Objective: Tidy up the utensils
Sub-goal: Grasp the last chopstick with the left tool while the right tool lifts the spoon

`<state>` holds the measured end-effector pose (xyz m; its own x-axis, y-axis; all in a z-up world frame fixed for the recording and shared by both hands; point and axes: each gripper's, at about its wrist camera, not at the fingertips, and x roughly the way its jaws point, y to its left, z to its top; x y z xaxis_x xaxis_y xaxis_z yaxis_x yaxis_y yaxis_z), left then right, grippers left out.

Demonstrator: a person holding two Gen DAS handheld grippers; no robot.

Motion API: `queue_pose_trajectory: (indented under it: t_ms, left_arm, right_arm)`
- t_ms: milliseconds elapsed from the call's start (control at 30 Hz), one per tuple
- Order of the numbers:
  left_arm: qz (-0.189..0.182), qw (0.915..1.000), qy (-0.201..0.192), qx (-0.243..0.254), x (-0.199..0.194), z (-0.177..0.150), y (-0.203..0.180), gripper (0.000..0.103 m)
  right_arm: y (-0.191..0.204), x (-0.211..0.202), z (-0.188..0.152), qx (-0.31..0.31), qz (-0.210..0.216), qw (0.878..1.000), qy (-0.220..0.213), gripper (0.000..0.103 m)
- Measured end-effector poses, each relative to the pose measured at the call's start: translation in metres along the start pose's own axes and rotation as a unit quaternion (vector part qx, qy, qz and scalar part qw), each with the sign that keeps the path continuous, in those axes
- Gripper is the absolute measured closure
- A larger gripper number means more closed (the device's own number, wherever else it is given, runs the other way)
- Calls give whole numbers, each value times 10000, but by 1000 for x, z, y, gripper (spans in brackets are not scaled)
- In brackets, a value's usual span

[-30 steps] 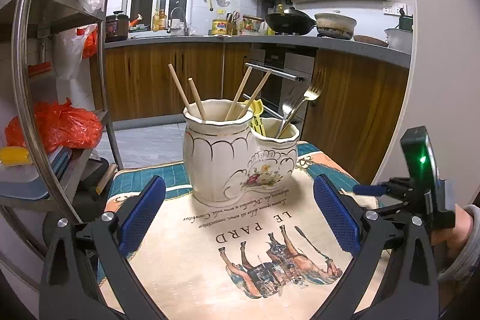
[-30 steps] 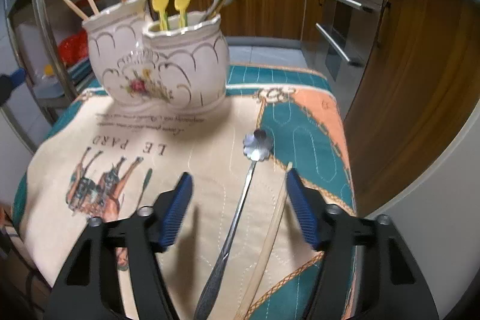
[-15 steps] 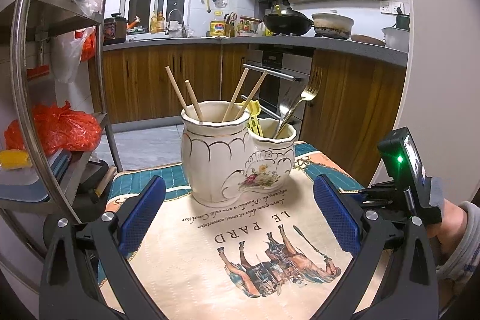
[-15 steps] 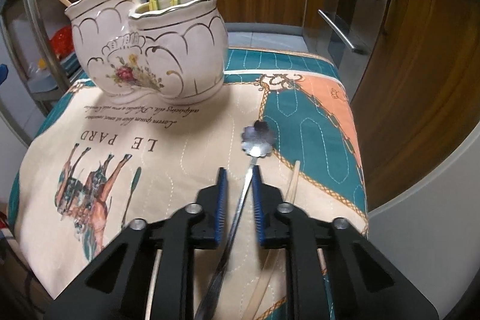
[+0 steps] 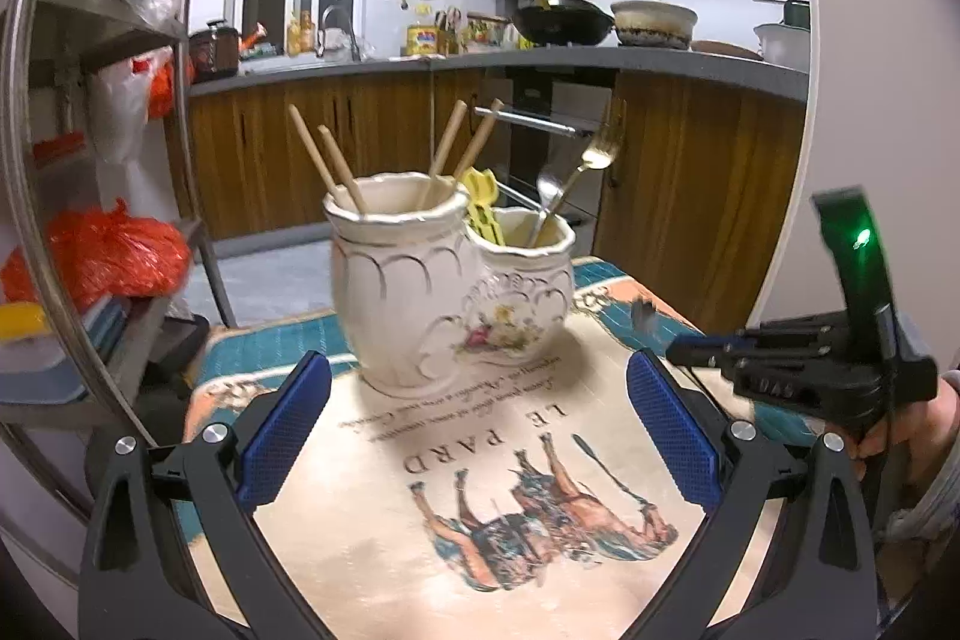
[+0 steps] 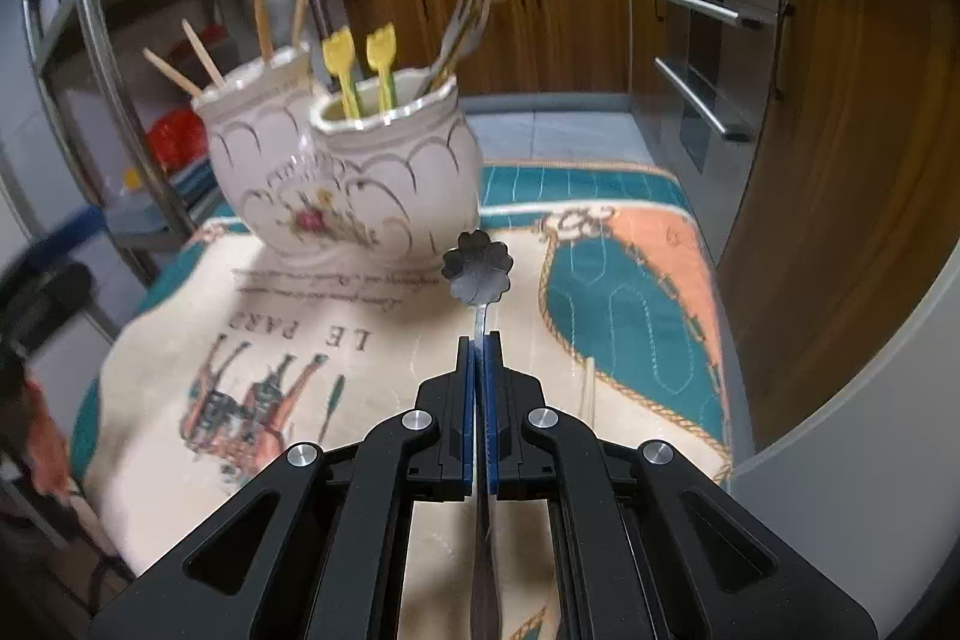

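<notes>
A cream double-pot ceramic holder (image 5: 444,280) stands on the printed tablecloth; it also shows in the right wrist view (image 6: 354,178). Its taller pot holds chopsticks (image 5: 336,166). Its smaller pot holds yellow utensils (image 6: 360,70) and metal forks (image 5: 591,166). My right gripper (image 6: 478,340) is shut on a metal spoon with a flower-shaped bowl (image 6: 477,265), lifted off the cloth in front of the holder. It appears at the right of the left wrist view (image 5: 678,355). A single chopstick (image 6: 587,391) lies on the cloth. My left gripper (image 5: 477,418) is open and empty.
The tablecloth (image 5: 480,460) covers a small table whose right edge (image 6: 729,430) drops off near wooden cabinets. A metal shelf rack (image 5: 72,220) with red bags stands to the left. An oven (image 6: 708,58) and kitchen counter lie behind.
My right gripper closed on the spoon's handle and lifted it off the cloth toward the holder. My left gripper stayed open and shifted slightly.
</notes>
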<state>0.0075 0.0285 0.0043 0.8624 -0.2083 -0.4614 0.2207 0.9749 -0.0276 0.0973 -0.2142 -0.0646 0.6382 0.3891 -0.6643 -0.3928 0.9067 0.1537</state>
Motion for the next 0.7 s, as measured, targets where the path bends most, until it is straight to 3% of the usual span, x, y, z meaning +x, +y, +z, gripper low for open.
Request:
queue_pose_trajectory:
  t_ms: [267,700]
  left_arm:
    - [42,9997,158,170,10,-3,-18,6]
    - [25,9995,240,196,12,-7,-30,6]
  right_arm:
    - [-7,-34,7,128,372,9974,-606,99]
    - [1,-63,7,-180,525,9925,-1090,101]
